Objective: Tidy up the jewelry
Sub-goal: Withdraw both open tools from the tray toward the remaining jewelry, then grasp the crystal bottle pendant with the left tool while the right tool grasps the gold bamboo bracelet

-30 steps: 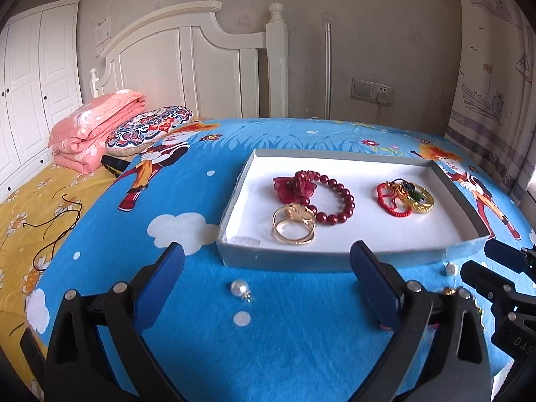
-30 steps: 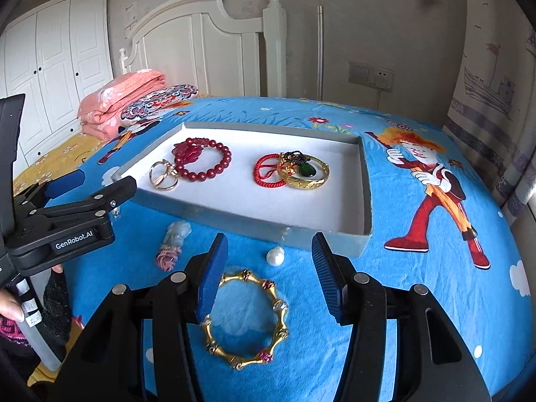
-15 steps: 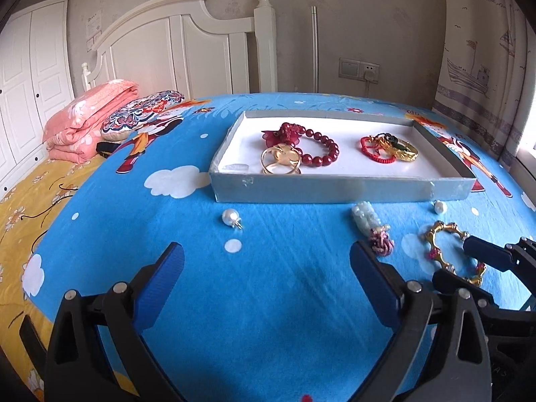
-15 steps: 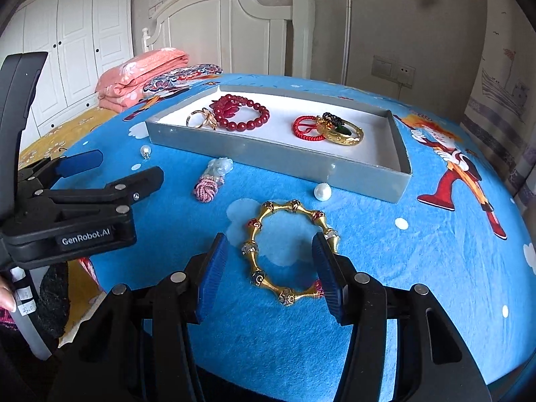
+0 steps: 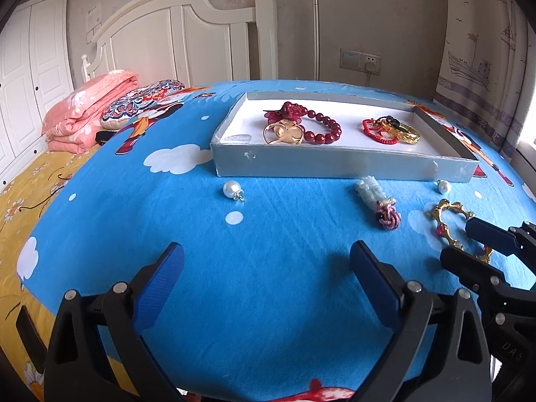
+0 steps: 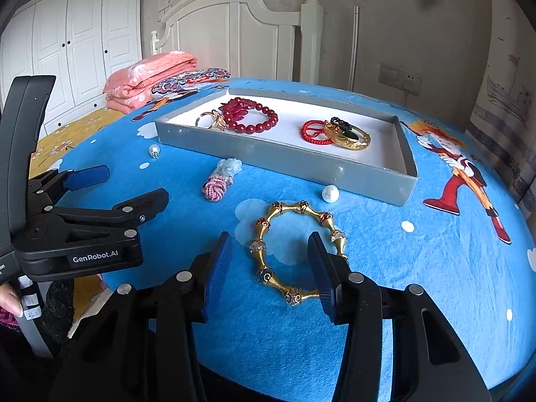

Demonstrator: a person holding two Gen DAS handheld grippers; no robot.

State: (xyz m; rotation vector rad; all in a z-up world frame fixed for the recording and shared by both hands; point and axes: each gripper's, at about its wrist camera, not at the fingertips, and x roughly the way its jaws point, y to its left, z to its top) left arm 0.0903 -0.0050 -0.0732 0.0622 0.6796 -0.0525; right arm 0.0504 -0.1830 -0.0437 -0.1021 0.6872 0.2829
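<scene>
A gold bracelet (image 6: 294, 251) with jewelled links lies on the blue bedspread in front of a grey tray (image 6: 284, 154). My right gripper (image 6: 269, 251) straddles its near side. The jaws are closing; the left pad (image 6: 217, 268) stands clear of the links, and the other finger covers the right side. My left gripper (image 5: 264, 268) hangs open over bare bedspread, holding nothing. In the left wrist view the right gripper (image 5: 457, 241) sits over the gold bracelet (image 5: 445, 214). The tray (image 5: 335, 164) holds a red bead bracelet (image 5: 321, 127) and other pieces.
Loose on the bedspread lie a pearl (image 5: 232, 189), a second pearl (image 6: 330, 194) by the tray's front wall, and a pale pendant with a pink knot (image 6: 216, 186). Folded pink bedding (image 5: 87, 107) and a patterned cushion (image 5: 140, 104) lie towards the headboard.
Both grippers have drawn back from the tray and sunk towards the bedspread. The right gripper's jaws have narrowed around the gold bracelet's near side. The left jaws stay as wide as before.
</scene>
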